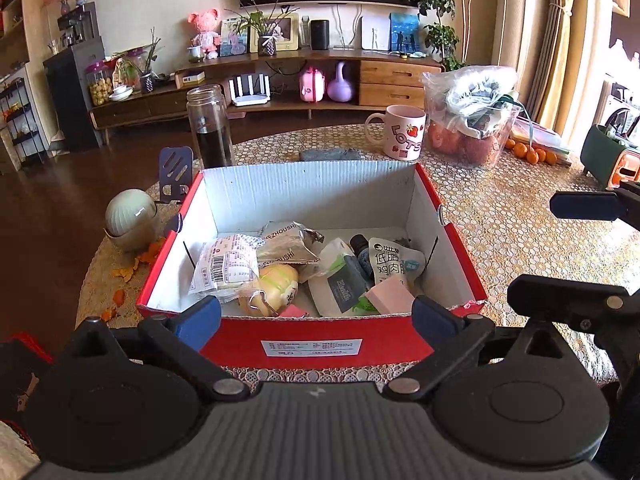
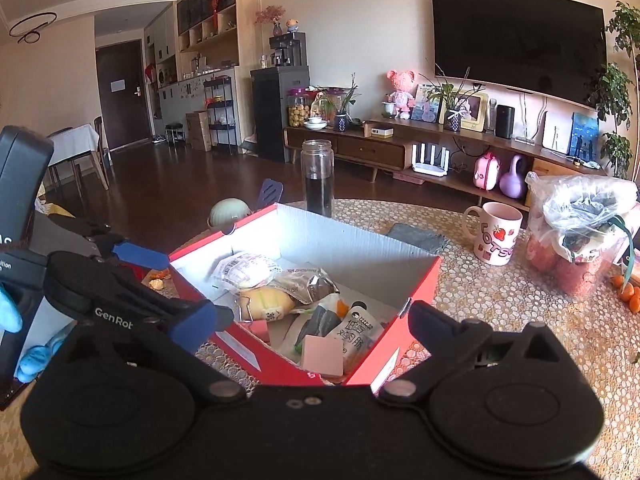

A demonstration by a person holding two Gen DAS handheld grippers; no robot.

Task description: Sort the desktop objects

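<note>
A red cardboard box (image 1: 312, 344) (image 2: 416, 292) with a white inside stands on the lace-covered round table (image 1: 520, 248). In it lie snack packets (image 1: 226, 266), a yellow soft toy (image 1: 272, 290) (image 2: 266, 304), a pink block (image 1: 394, 296) (image 2: 322, 354), a white pouch with Chinese print (image 1: 390, 262) and a small dark bottle (image 1: 360, 246). My left gripper (image 1: 319, 316) hangs open just before the box's near wall, holding nothing. My right gripper (image 2: 314, 322) is open too, at the box's near right corner, and is empty. One of its black fingers (image 1: 580, 205) shows at the right edge of the left wrist view.
Behind the box stand a glass bottle (image 1: 210, 128), a pink mug (image 1: 402, 132) and a flat grey pouch (image 1: 330, 154). A bag of fruit (image 1: 472, 116) and tangerines (image 1: 532, 154) sit at the right. A pale round holder (image 1: 130, 214) and orange peel (image 1: 128, 268) lie left. A blue-gloved hand (image 2: 10, 312) shows.
</note>
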